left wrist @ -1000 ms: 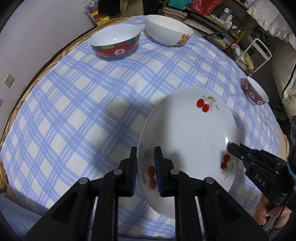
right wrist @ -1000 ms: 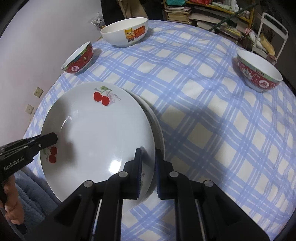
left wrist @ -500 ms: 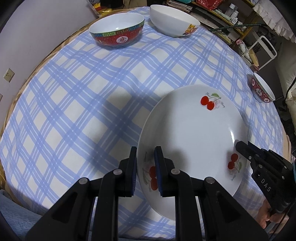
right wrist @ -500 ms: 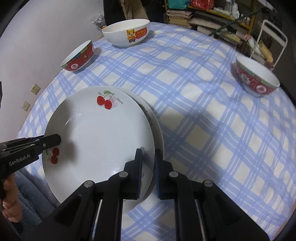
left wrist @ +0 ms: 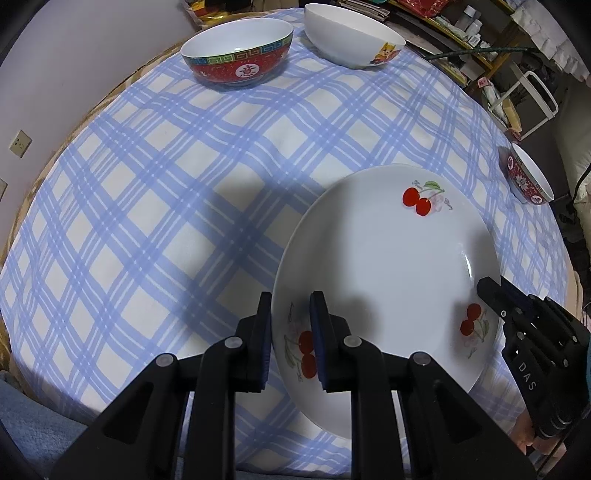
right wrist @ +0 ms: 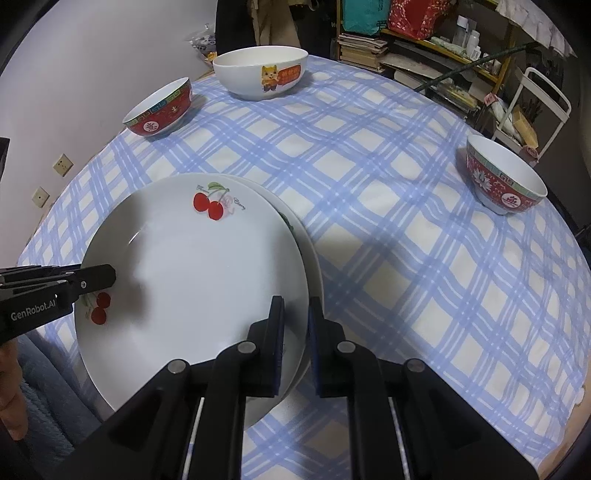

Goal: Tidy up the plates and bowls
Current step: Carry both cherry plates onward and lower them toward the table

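Observation:
A white cherry plate lies on a second white plate on the blue-checked tablecloth. My left gripper is shut on the top plate's near-left rim. My right gripper is shut on the plate rims at the opposite side; it shows in the left wrist view. A red patterned bowl and a white cartoon bowl stand at the table's far side. Another red bowl stands at the right edge.
The round table's tablecloth stretches between plates and bowls. Cluttered shelves and a white rack stand beyond the table. A wall with sockets is at the left.
Both grippers kept their grip on the plate. The cameras dropped lower and nearer the table, so the plates sit lower and the far bowls look larger.

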